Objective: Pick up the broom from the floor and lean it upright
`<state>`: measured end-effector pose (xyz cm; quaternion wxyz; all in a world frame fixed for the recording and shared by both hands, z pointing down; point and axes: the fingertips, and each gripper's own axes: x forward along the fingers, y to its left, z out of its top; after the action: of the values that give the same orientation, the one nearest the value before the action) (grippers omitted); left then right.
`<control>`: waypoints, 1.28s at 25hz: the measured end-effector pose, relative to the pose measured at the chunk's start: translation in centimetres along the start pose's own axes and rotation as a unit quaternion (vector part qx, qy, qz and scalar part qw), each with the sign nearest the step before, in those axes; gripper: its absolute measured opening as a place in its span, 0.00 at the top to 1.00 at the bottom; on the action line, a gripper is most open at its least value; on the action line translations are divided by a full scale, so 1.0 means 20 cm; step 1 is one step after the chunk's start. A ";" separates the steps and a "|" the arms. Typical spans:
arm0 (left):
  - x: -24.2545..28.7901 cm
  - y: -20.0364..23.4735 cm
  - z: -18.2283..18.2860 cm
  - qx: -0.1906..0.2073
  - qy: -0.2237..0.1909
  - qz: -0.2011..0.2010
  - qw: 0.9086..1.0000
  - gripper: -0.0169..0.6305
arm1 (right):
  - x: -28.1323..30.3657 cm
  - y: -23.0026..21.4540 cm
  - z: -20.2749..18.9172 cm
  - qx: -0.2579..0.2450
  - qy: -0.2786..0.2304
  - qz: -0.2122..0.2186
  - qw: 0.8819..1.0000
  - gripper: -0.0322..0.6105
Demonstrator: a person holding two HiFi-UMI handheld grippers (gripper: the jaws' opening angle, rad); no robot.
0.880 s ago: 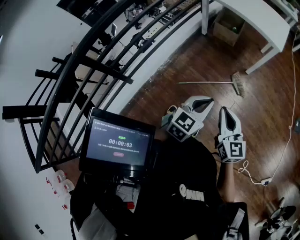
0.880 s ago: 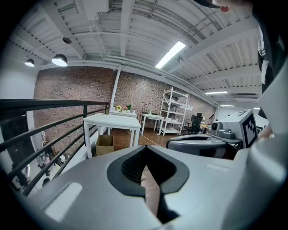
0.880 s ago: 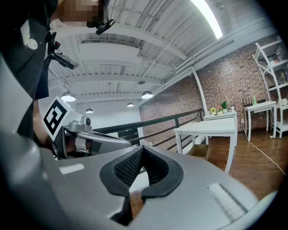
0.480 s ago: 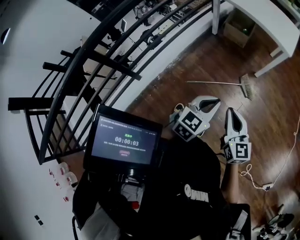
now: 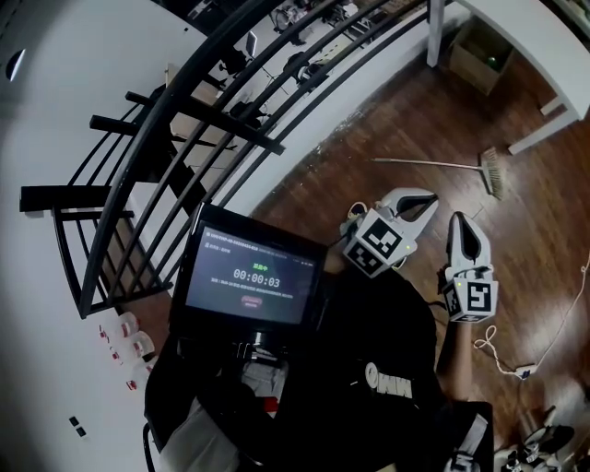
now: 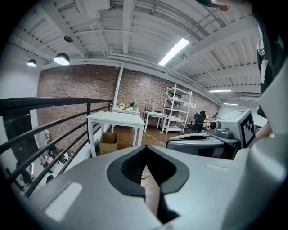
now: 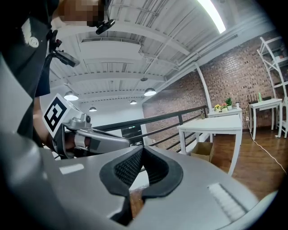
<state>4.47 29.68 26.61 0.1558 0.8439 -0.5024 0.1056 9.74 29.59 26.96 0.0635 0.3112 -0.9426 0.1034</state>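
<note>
You carry the left gripper (image 5: pixel 420 201) and right gripper (image 5: pixel 460 230) pressed together on nothing, since the broom (image 5: pixel 431 164) lies flat on the floor (image 5: pixel 383 115) well ahead, near the white desk (image 5: pixel 530 41).

The floor (image 5: pixel 387 120) is dark wood boards. A broom (image 5: pixel 438 164) lies flat on it, its handle end toward the railing (image 5: pixel 230 101) and its bristle head near the foot of a white table (image 5: pixel 516 28) leg. The table stands on the boards, and an open cardboard box (image 5: pixel 486 55) sits on the floor under it. At the right a white cable (image 5: pixel 553 313) trails over the wood to a small white plug block (image 5: pixel 523 371), with a loose coil just beside it.
</note>
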 end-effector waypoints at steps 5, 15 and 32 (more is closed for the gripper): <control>0.01 0.20 -0.04 -0.010 0.014 0.021 1.000 0.95 | 0.19 0.01 -0.04 -0.006 0.032 0.014 0.999 0.94; 0.14 0.70 -0.33 -0.108 0.055 0.059 0.991 0.95 | 0.74 -0.13 -0.47 -0.186 0.236 0.082 0.950 0.94; 0.34 1.61 -1.59 -0.300 0.194 0.229 0.905 0.95 | 1.92 -0.63 -2.68 -0.395 0.515 0.311 0.694 0.60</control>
<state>-21.39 21.57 63.46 0.4680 0.5818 -0.6494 0.1444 -10.49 10.23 88.06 0.6203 -0.1550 -0.7594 -0.1202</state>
